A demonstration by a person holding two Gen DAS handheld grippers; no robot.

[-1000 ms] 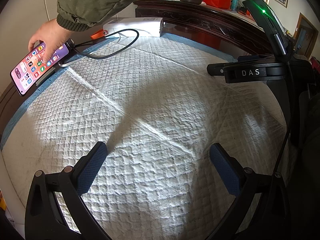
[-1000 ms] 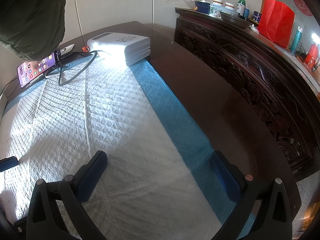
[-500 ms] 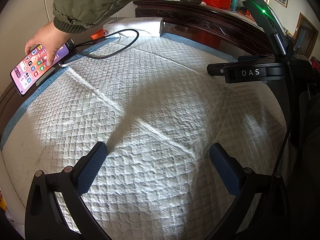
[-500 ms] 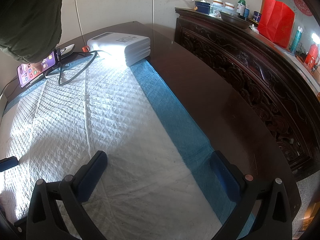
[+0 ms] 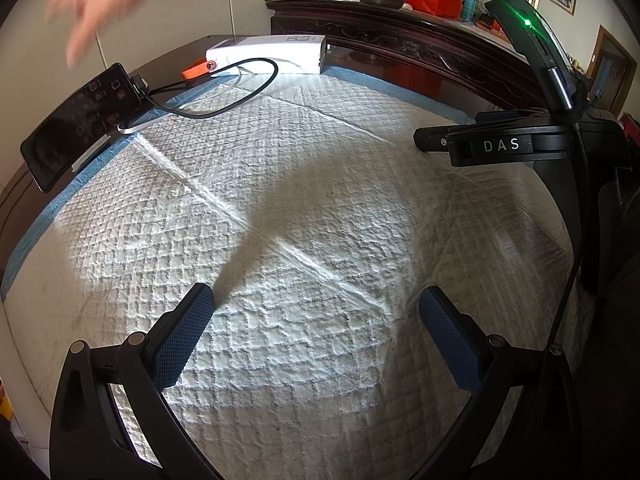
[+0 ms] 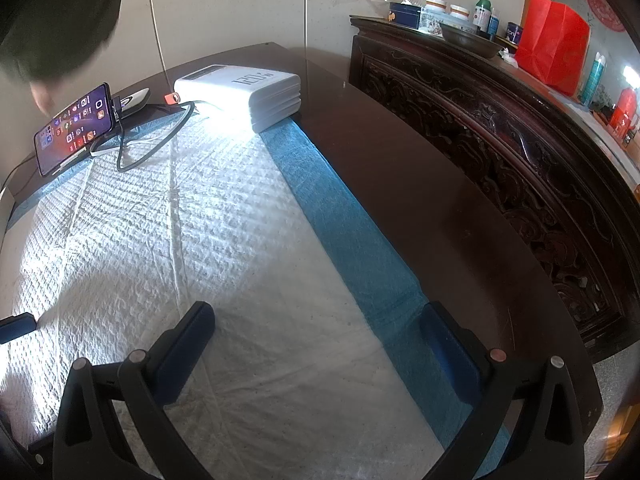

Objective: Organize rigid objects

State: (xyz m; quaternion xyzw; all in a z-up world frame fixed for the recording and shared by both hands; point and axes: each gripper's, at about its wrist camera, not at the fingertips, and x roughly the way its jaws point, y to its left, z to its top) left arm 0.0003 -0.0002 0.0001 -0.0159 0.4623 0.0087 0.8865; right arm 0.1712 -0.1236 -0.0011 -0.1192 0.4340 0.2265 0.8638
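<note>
My left gripper [image 5: 318, 320] is open and low over a white quilted pad [image 5: 320, 200], with nothing between its blue pads. Over the pad's blue border [image 6: 352, 240], my right gripper [image 6: 316, 336] is also open and holds nothing. Its black body marked DAS [image 5: 508, 146] shows at the right of the left wrist view. A left fingertip [image 6: 16, 326] pokes in at the edge of the right wrist view. At the far end stand a white box [image 5: 268, 54] [image 6: 244, 92] and a phone on a stand [image 5: 80, 128] [image 6: 74, 128].
A black cable [image 5: 240, 96] loops from the phone toward the box, beside an orange tag [image 5: 198, 70]. A person's blurred hand [image 5: 92, 4] hovers above the phone. A dark wood table [image 6: 420, 200] meets a carved sideboard [image 6: 520, 128] carrying jars and a red bag [image 6: 554, 42].
The person's hand has lifted off the phone and moved up. The phone screen looks dark in the left wrist view. Neither gripper has moved.
</note>
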